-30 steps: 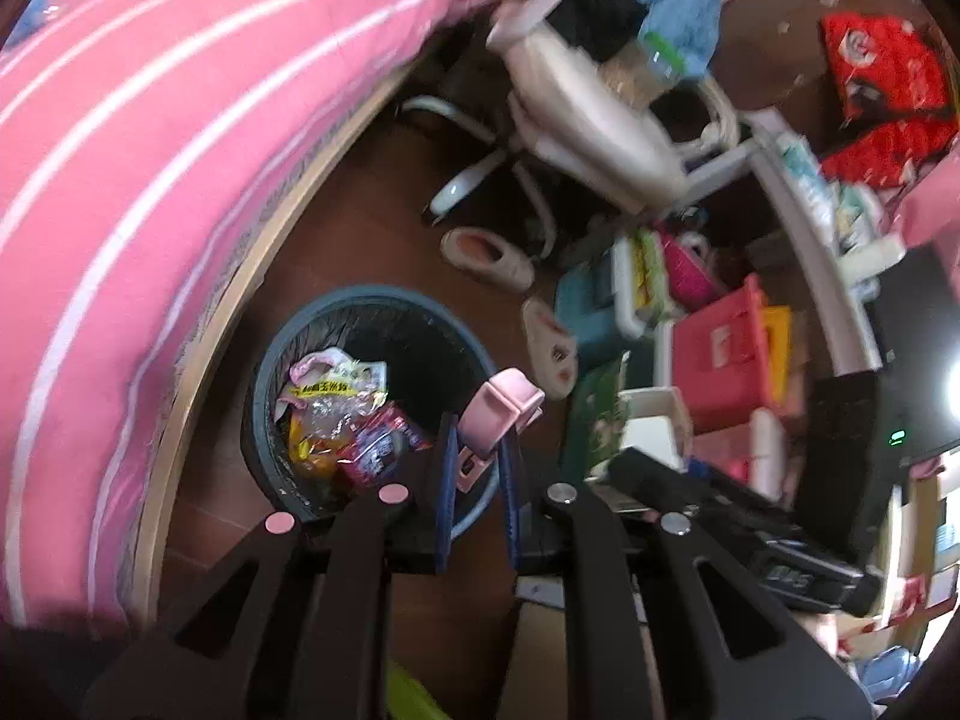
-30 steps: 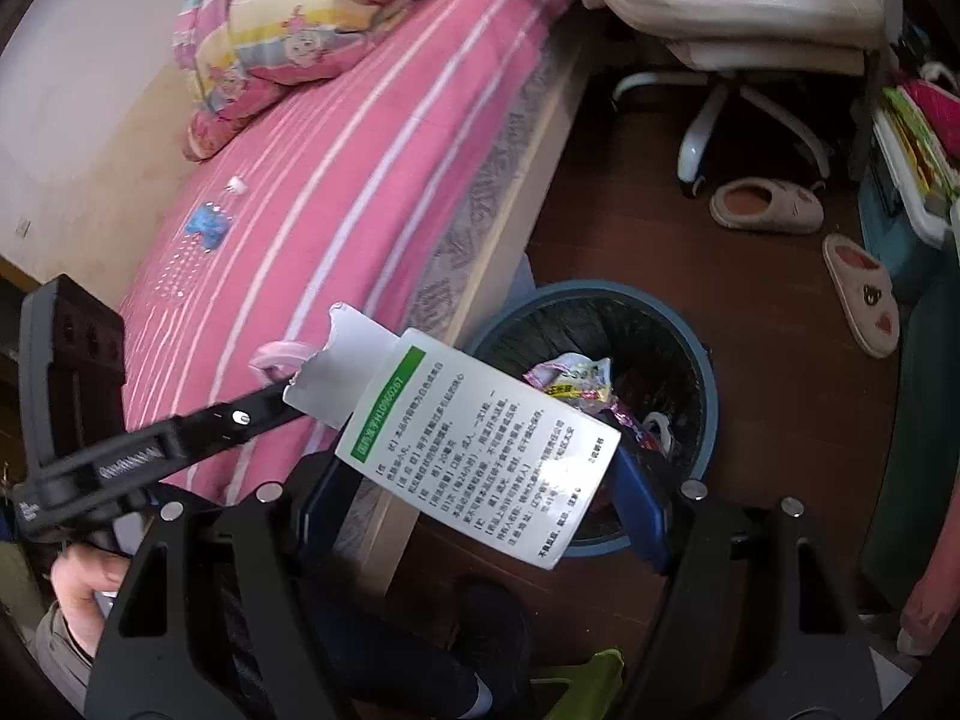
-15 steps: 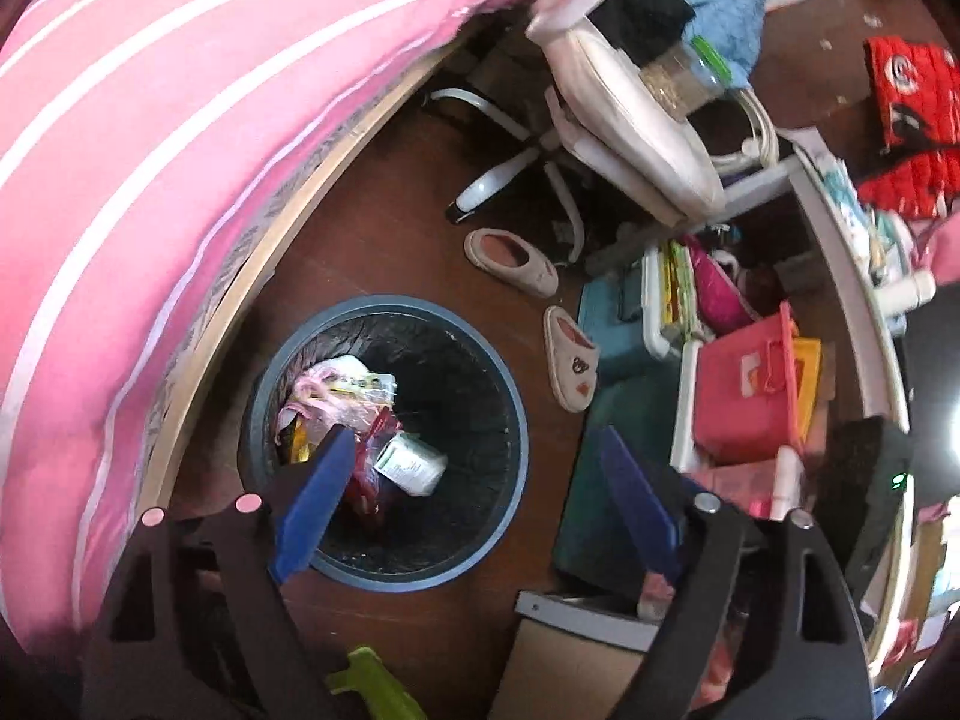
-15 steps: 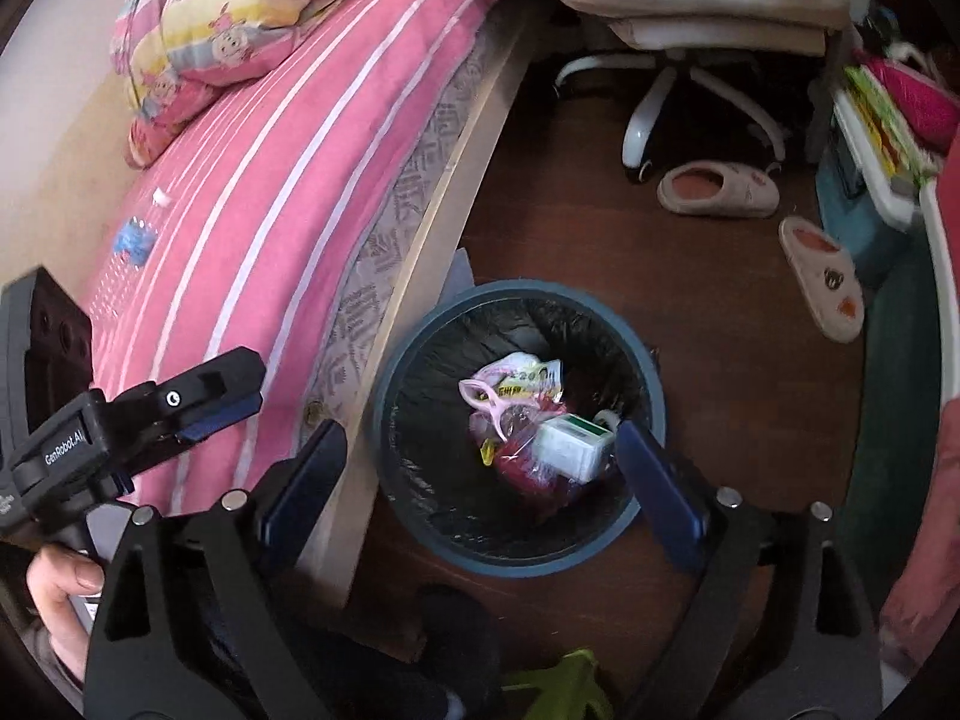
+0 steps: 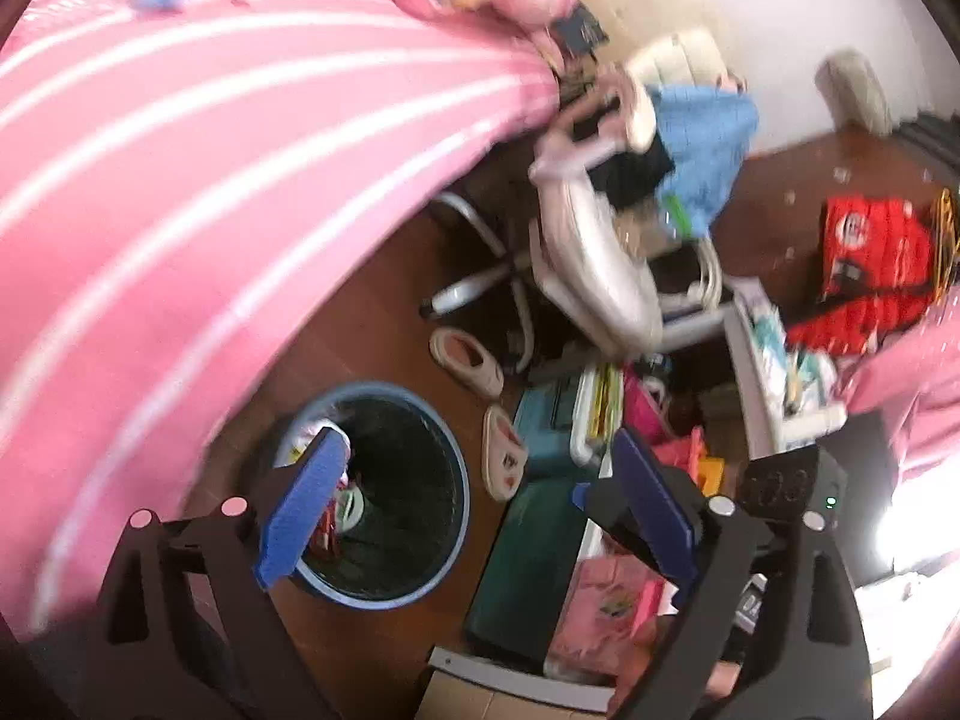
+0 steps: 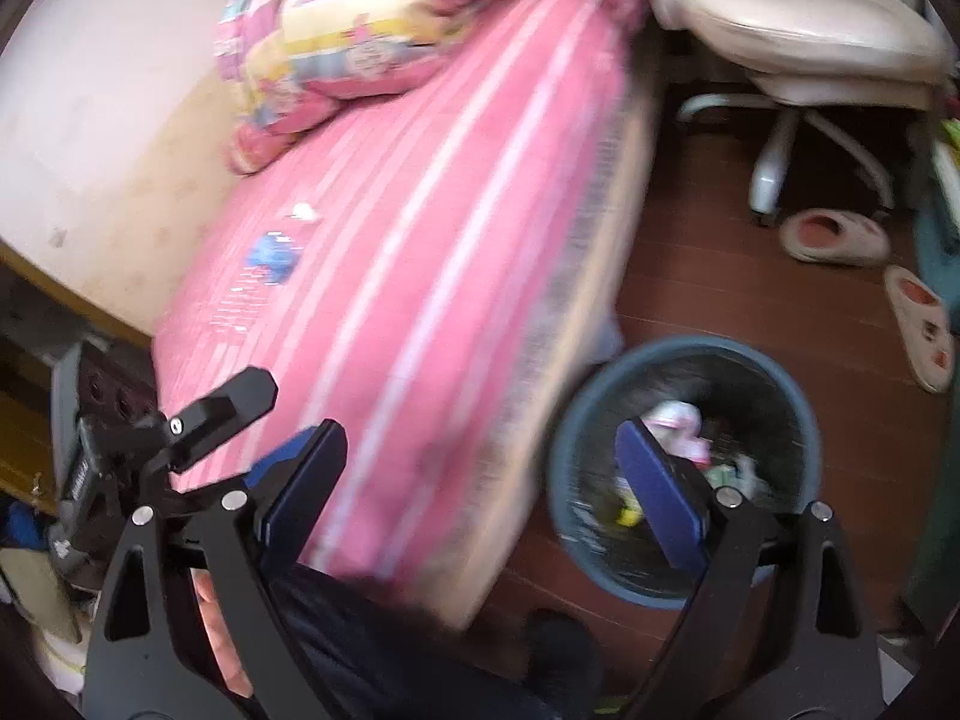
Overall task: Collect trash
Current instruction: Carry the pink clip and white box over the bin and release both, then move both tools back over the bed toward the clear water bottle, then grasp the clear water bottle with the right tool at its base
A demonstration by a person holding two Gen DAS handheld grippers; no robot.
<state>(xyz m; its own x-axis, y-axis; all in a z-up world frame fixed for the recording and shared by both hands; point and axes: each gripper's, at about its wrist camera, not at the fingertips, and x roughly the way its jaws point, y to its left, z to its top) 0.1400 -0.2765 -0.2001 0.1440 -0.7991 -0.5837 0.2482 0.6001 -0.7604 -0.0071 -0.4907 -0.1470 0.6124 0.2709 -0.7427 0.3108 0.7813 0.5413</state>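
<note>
A round blue trash bin (image 5: 444, 468) with a black liner stands on the wood floor beside the bed; it also shows in the right wrist view (image 6: 564, 480). Wrappers and a small white box (image 6: 678, 426) lie inside it. My left gripper (image 5: 474, 510) is open and empty, above the bin's right side. My right gripper (image 6: 480, 486) is open and empty, over the bed edge left of the bin. A blue wrapper (image 6: 273, 255) and a white scrap (image 6: 303, 213) lie on the pink bed.
The pink striped bed (image 5: 180, 192) fills the left. A white office chair (image 5: 594, 276), two slippers (image 5: 468, 360) and stacked boxes (image 5: 594, 420) crowd the floor on the right. A pillow (image 6: 360, 42) lies at the bed's head.
Both grippers let go of their items into the bin a second ago and stay open. Since then both views have swung up and left, toward the bed.
</note>
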